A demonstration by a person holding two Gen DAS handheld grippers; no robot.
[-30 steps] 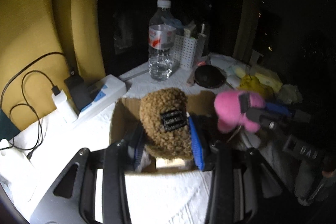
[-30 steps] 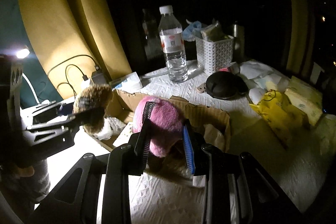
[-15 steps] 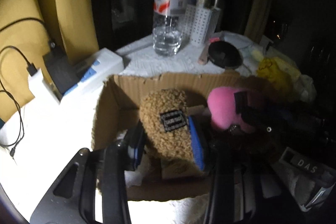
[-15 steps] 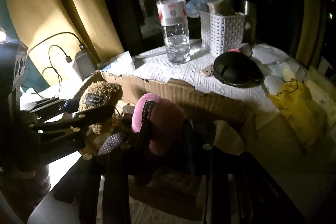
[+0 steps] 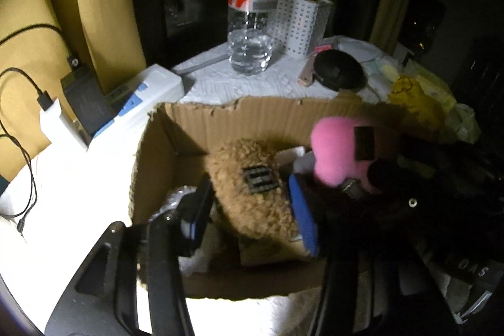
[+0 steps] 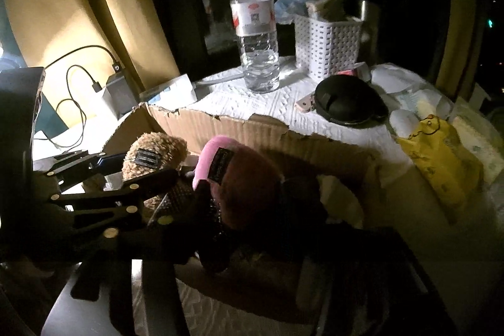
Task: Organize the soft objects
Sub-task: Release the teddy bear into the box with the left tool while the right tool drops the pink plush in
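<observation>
At far left of the left wrist view, a white charger [image 5: 52, 123] lies on the counter [image 5: 220, 84]. Centre frame, the left gripper [image 5: 252, 210] has just been widening its fingers around the brown plush [image 5: 252, 194] inside the cardboard box [image 5: 239, 118]. Right of it, the right gripper [image 6: 249, 210], fingers likewise just widened, flanks the pink plush [image 5: 337, 150]; contact is too dark to tell.

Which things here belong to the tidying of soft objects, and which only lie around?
Job: brown plush, pink plush, cardboard box.
Lying about: water bottle, white basket, black round case, yellow bag, chargers.
</observation>
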